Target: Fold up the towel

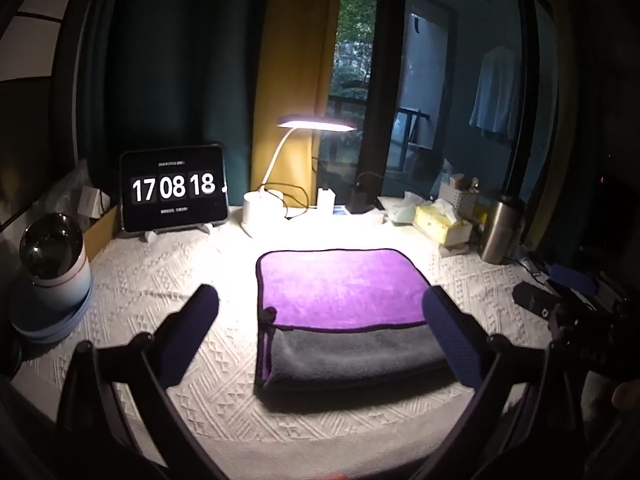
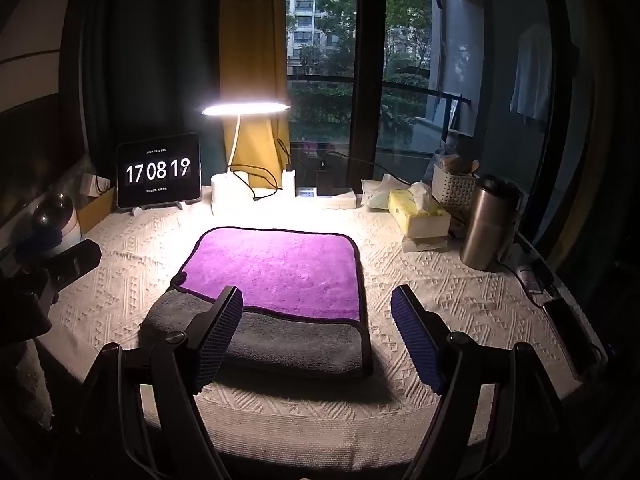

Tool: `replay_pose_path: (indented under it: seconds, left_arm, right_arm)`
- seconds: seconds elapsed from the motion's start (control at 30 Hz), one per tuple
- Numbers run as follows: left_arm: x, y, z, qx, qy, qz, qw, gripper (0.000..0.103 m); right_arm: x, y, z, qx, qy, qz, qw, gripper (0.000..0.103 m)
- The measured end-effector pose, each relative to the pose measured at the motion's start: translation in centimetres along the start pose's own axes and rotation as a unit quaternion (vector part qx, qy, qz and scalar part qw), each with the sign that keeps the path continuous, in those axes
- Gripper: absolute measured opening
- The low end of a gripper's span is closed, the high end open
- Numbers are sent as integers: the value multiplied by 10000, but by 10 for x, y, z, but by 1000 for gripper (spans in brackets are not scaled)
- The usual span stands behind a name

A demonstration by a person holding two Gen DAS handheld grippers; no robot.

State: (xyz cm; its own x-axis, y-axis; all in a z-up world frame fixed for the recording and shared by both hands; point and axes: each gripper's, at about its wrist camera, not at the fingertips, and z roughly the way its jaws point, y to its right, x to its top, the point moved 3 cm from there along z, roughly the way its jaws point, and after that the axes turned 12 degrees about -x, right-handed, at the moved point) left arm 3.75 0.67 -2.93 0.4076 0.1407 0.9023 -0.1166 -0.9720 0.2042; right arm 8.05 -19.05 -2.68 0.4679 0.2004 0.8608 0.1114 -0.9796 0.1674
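Note:
A folded towel [image 1: 344,284] lies flat on the white textured table cover, purple on top with a grey layer showing along its near edge; it also shows in the right wrist view [image 2: 280,268]. My left gripper [image 1: 320,308] is open, raised above the towel's near edge, its fingers wide on either side and holding nothing. My right gripper [image 2: 316,316] is open and empty above the towel's near right corner. The right gripper shows at the right edge of the left wrist view [image 1: 536,300], and the left gripper at the left edge of the right wrist view [image 2: 72,260].
A tablet clock [image 2: 158,172] and a lit desk lamp [image 2: 244,109] stand at the back. A tissue box [image 2: 416,212], a white basket [image 2: 454,188] and a steel flask [image 2: 488,224] stand at the right. A round white device [image 1: 52,264] stands at the left.

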Motion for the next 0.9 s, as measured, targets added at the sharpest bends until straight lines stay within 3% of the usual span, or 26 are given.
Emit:
replay_pose_path:
  seconds: [0.9]
  left_arm:
    - [0,1,5,-30,-117,-76,9999,102]
  right_arm:
    - [1,0,2,12,-23,13,10000,80]
